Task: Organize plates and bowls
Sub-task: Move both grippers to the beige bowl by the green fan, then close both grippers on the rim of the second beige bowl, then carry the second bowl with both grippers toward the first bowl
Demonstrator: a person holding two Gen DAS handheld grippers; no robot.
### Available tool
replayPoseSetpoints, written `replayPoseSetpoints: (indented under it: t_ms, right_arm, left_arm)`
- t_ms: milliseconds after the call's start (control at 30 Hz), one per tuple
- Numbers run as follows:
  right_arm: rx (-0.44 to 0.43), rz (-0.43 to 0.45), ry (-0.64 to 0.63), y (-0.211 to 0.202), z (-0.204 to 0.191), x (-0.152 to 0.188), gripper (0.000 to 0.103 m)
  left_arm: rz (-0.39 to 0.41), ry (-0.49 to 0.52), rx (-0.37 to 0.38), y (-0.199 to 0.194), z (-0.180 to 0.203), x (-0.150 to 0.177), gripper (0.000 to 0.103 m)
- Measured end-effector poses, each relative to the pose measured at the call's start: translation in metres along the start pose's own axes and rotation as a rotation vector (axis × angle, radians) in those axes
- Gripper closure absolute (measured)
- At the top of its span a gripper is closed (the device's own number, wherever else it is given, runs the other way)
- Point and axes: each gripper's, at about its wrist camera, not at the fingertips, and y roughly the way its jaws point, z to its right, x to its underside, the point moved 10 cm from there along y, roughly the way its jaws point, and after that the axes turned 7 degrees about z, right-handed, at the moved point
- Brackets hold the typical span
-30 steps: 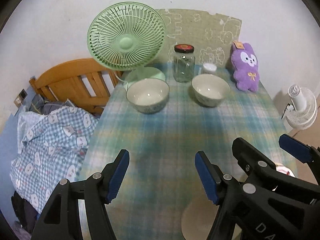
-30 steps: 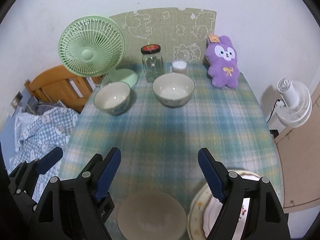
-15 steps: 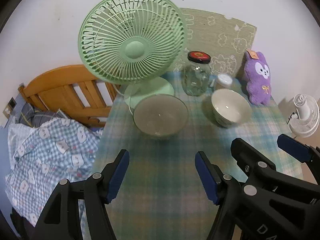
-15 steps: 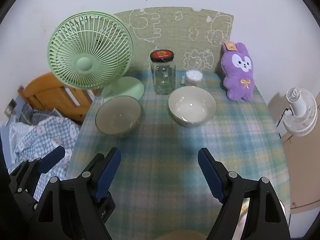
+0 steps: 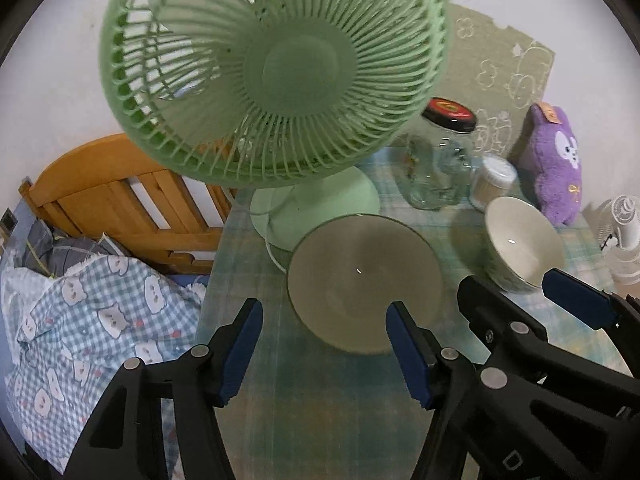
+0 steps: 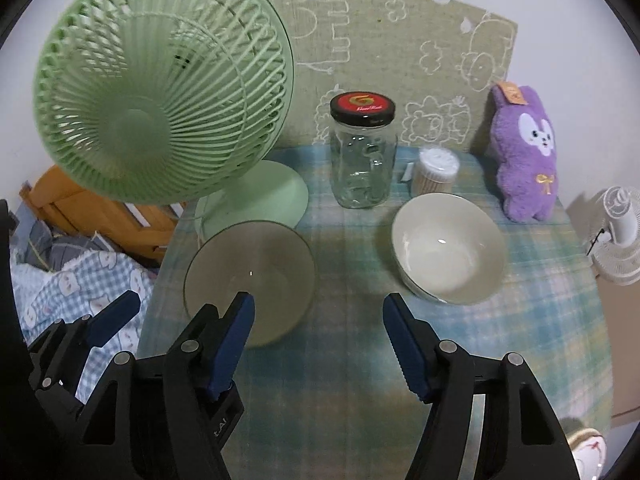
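Observation:
Two cream bowls stand on the plaid tablecloth (image 6: 360,360). The left bowl (image 5: 364,280) (image 6: 248,276) sits just in front of the fan's base. My left gripper (image 5: 324,344) hovers at its near rim, and its right finger overlaps that rim. Its jaws are closing, and the pads press on nothing. The right bowl (image 6: 448,248) (image 5: 520,240) lies ahead and to the right of my right gripper (image 6: 318,320). Those jaws are closing too, over bare cloth, with the left finger in front of the left bowl's edge. A patterned plate's edge (image 6: 586,446) shows bottom right.
A green desk fan (image 5: 276,68) (image 6: 160,92) looms over the left bowl. Behind stand a glass jar (image 6: 362,156), a cotton swab pot (image 6: 436,172) and a purple plush (image 6: 528,152). Off the table's left are a wooden bed frame (image 5: 112,188) and checked bedding (image 5: 92,312). A white fan (image 6: 620,236) stands right.
Both grippers have moved forward and down towards the two far bowls, which now look much larger. The jaws of both have narrowed a little. The near bowl has dropped out of view.

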Motion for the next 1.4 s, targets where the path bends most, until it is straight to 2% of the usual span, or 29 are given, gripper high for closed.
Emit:
replayPoseSetpoints:
  t_ms: [100, 200, 267, 300, 367, 433, 667, 767, 833, 1200, 1400]
  right_arm:
    - [0.008, -0.003, 0.021, 0.021, -0.002, -0.004, 0.033]
    - [0.009, -0.022, 0.047, 0.041, -0.003, -0.005, 0.033]
    - [0.019, -0.03, 0.059, 0.051, -0.001, -0.005, 0.039]
    - [0.035, -0.036, 0.052, 0.057, -0.001, -0.004, 0.047]
    - [0.039, -0.049, 0.049, 0.067, -0.001, -0.002, 0.049]
    - [0.04, -0.055, 0.052, 0.075, -0.001, 0.0, 0.055]
    - [0.046, -0.086, 0.044, 0.097, -0.005, 0.01, 0.058]
    - [0.046, -0.098, 0.046, 0.103, -0.006, 0.012, 0.064]
    - [0.041, -0.109, 0.048, 0.106, -0.008, 0.013, 0.077]
    - [0.05, -0.142, 0.034, 0.097, -0.008, 0.019, 0.078]
    - [0.053, -0.149, 0.038, 0.077, 0.002, 0.03, 0.078]
  left_arm:
    - [-0.001, 0.002, 0.003, 0.017, -0.003, -0.003, 0.04]
    - [-0.01, -0.011, 0.021, 0.031, -0.004, -0.002, 0.048]
    - [-0.014, -0.017, 0.026, 0.04, -0.003, -0.002, 0.055]
    - [-0.014, -0.009, 0.016, 0.045, -0.003, -0.002, 0.059]
    - [-0.022, -0.009, -0.001, 0.056, -0.006, -0.001, 0.061]
    - [-0.046, -0.037, 0.015, 0.065, -0.009, 0.002, 0.062]
    - [-0.068, -0.025, 0.021, 0.085, -0.011, 0.009, 0.07]
    - [-0.08, -0.034, 0.022, 0.09, -0.014, 0.01, 0.075]
    - [-0.09, -0.035, 0.02, 0.093, -0.014, 0.011, 0.078]
    - [-0.123, -0.042, 0.018, 0.084, -0.012, 0.02, 0.082]
    - [-0.13, -0.035, 0.021, 0.066, -0.001, 0.027, 0.082]
